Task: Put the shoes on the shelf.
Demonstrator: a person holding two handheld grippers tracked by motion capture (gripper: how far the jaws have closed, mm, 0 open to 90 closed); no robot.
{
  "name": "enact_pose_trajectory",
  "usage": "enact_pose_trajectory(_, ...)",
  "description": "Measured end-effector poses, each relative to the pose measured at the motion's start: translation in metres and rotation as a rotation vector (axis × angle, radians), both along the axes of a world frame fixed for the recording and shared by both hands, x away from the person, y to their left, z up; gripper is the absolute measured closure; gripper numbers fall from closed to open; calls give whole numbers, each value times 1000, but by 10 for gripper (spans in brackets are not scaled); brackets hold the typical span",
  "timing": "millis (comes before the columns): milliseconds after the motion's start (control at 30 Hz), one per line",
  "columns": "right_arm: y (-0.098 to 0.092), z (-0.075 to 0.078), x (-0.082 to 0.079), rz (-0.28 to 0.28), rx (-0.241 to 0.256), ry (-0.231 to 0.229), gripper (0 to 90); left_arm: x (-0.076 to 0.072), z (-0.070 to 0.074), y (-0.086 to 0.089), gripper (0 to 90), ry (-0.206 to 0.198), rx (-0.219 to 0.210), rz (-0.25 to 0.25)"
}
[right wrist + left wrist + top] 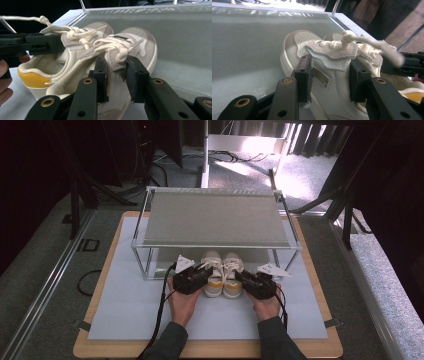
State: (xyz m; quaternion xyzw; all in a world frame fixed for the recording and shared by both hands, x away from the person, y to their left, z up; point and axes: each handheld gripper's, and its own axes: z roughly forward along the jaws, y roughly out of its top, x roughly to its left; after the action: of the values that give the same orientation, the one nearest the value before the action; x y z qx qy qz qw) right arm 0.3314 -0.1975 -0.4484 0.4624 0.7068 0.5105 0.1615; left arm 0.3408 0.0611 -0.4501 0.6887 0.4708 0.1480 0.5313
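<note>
My left hand-held gripper [204, 268] pinches the left shoe [212, 270], my right hand-held gripper [239, 276] the right shoe [232, 272]. Both shoes sit at the rack's [218, 217] front edge, toes under its lower shelf. Pushing them fully in remains.

A shiny metal rack [215, 220] with a flat grey shelf stands on a pale mat [125, 305]. The mat lies on a wooden board [95, 345]. At 12 o'clock, past the rack, cables [225, 156] lie on a grey carpet [45, 255].
</note>
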Motion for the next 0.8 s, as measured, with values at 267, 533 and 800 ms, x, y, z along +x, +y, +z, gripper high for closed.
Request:
enact_pose_trajectory(267, 1, -1, 18, -31, 1, -5, 718, 19, -3, -3, 596, -11, -33, 33)
enact_pose_trajectory(533, 5, -5, 37, -51, -14, 9, 718, 36, -11, -6, 597, 2, -15, 53)
enact_pose_trajectory(800, 10, -11, 43, -75, 0, 27, 716, 42, -18, -5, 592, 10, -19, 94)
